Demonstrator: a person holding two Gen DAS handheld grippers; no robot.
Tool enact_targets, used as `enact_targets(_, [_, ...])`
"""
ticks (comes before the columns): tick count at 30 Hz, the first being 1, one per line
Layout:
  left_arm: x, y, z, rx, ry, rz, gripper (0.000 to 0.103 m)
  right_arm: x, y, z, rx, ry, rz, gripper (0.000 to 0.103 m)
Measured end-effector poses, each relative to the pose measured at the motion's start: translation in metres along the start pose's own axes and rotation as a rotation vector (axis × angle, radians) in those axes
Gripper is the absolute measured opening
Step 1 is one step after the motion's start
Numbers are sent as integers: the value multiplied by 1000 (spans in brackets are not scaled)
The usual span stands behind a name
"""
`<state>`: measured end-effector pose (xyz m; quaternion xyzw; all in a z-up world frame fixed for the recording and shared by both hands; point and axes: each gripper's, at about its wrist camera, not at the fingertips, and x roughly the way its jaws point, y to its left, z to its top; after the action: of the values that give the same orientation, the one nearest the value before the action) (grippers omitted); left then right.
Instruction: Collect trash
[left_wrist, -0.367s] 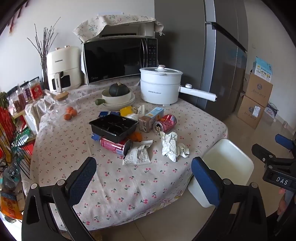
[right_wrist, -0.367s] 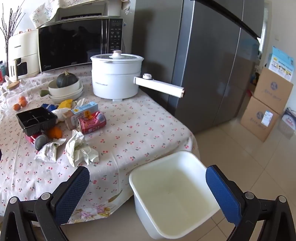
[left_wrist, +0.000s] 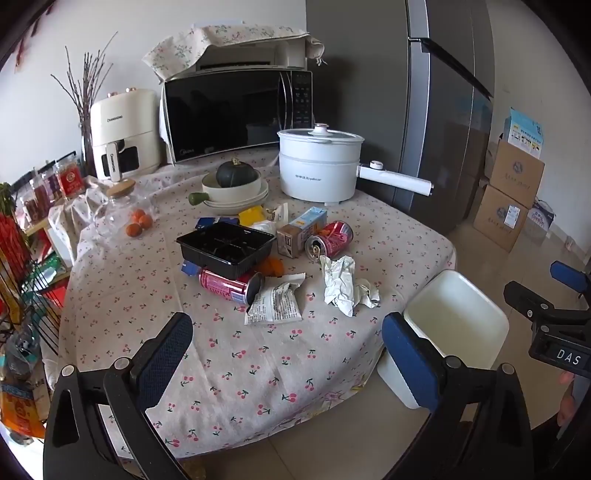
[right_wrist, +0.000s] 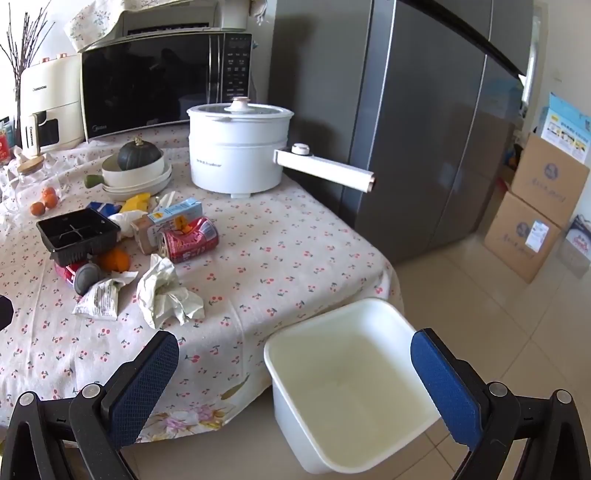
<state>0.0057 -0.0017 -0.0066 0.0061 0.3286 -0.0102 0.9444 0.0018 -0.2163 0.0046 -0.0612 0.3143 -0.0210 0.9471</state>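
Trash lies in the middle of the cherry-print table (left_wrist: 258, 354): crumpled white paper (left_wrist: 343, 282) (right_wrist: 166, 291), a torn wrapper (left_wrist: 275, 301) (right_wrist: 99, 295), two red cans (left_wrist: 330, 240) (left_wrist: 231, 284) (right_wrist: 188, 240), a black plastic tray (left_wrist: 227, 247) (right_wrist: 77, 230) and a small carton (left_wrist: 301, 230) (right_wrist: 173, 218). An empty white bin (left_wrist: 454, 325) (right_wrist: 351, 380) stands on the floor by the table's right edge. My left gripper (left_wrist: 286, 354) is open and empty above the table's near edge. My right gripper (right_wrist: 295, 376) is open and empty over the bin's near rim; it also shows in the left wrist view (left_wrist: 554, 295).
A white electric pot (left_wrist: 319, 168) with a long handle, a bowl holding a dark squash (left_wrist: 234, 181), a microwave (left_wrist: 236, 110) and an air fryer (left_wrist: 123, 134) stand at the table's back. A grey fridge (right_wrist: 424, 110) and cardboard boxes (right_wrist: 535, 218) are to the right.
Both grippers have shifted only slightly; the views are nearly the same. Nothing on the table has moved.
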Motion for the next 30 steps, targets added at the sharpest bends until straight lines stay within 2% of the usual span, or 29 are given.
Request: enact_targets(30, [2, 5, -6, 0, 9, 0, 103, 2, 5, -2, -7, 10, 14, 103])
